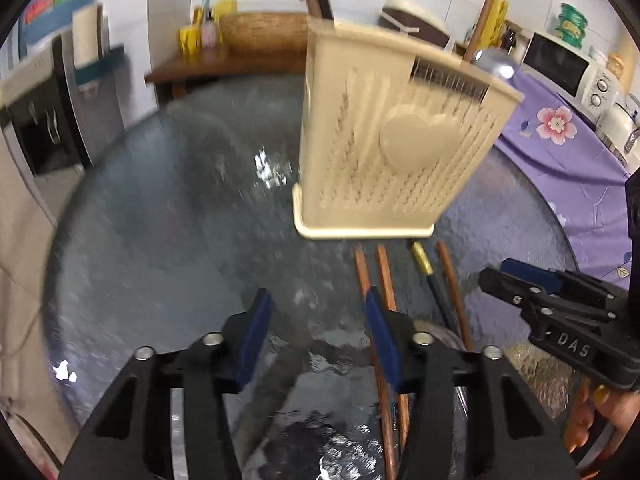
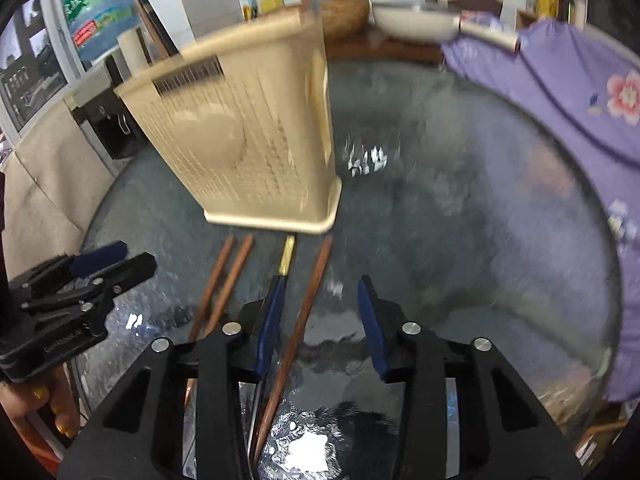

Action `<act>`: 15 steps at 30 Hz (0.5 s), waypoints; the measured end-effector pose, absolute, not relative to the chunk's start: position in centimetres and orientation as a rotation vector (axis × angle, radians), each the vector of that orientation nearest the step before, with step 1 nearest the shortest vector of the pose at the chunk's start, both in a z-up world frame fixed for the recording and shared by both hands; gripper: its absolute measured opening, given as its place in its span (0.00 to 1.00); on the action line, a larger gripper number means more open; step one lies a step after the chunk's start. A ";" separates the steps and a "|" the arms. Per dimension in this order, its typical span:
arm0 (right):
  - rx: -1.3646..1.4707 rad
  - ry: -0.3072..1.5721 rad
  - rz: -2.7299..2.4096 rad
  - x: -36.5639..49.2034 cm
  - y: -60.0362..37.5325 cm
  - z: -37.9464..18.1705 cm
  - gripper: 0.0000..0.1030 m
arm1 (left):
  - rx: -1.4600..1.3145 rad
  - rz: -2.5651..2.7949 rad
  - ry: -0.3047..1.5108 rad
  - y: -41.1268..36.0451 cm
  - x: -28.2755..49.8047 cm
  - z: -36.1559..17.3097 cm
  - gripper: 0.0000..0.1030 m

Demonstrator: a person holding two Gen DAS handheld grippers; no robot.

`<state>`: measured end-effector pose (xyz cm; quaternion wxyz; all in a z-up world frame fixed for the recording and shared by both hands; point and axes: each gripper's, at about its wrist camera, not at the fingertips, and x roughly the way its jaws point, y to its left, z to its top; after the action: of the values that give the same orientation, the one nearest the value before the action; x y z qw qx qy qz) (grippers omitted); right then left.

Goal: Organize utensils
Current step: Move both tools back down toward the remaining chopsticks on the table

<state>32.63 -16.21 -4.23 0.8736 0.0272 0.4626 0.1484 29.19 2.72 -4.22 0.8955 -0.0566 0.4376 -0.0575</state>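
Lying flat on the glass desk (image 1: 160, 208), thin chopsticks (image 2: 308, 300) look light, stiff, slippery — grip mid-shaft; both jaws part-open, empty.

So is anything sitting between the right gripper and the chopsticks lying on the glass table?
Nothing visible. The right gripper is open directly over the table, one brown chopstick running between its fingers with nothing on top. The path on to the beige utensil holder behind also looks clear.
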 end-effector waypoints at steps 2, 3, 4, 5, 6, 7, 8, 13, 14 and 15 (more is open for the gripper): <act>0.065 0.979 0.307 32.9 -15.9 -4.9 0.35 | -0.139 -0.133 0.929 2.5 29.6 -4.9 0.38; 0.063 0.982 0.305 33.0 -15.8 -5.1 0.35 | -0.143 -0.137 0.933 2.3 29.8 -5.1 0.36; 0.062 0.985 0.305 33.2 -15.7 -5.3 0.34 | -0.139 -0.139 0.935 2.1 30.0 -5.2 0.34; 0.063 0.989 0.303 33.3 -15.5 -5.5 0.34 | -0.134 -0.143 0.936 1.8 30.0 -5.2 0.33; 0.063 0.992 0.303 33.4 -15.4 -5.7 0.32 | -0.130 -0.147 0.939 1.6 30.0 -5.3 0.32; 0.060 0.995 0.303 33.5 -15.3 -5.8 0.31 | -0.128 -0.150 0.942 1.4 30.1 -5.4 0.30; 0.055 0.998 0.301 33.6 -15.2 -6.0 0.31 | -0.123 -0.153 0.946 1.1 30.2 -5.6 0.28; 0.061 1.019 0.287 34.5 -15.3 -6.7 0.30 | -0.106 -0.166 0.956 0.2 30.5 -6.1 0.27; 0.058 1.024 0.284 34.8 -15.2 -6.8 0.30 | -0.096 -0.166 0.957 0.1 30.4 -6.3 0.26; 0.054 1.027 0.282 35.1 -15.2 -6.8 0.30 | -0.088 -0.165 0.959 -0.2 30.6 -6.4 0.26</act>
<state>35.14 -15.22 -6.80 0.8611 0.0259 0.4897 0.1345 30.56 -0.19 -6.39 0.8829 -0.0421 0.4608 -0.0794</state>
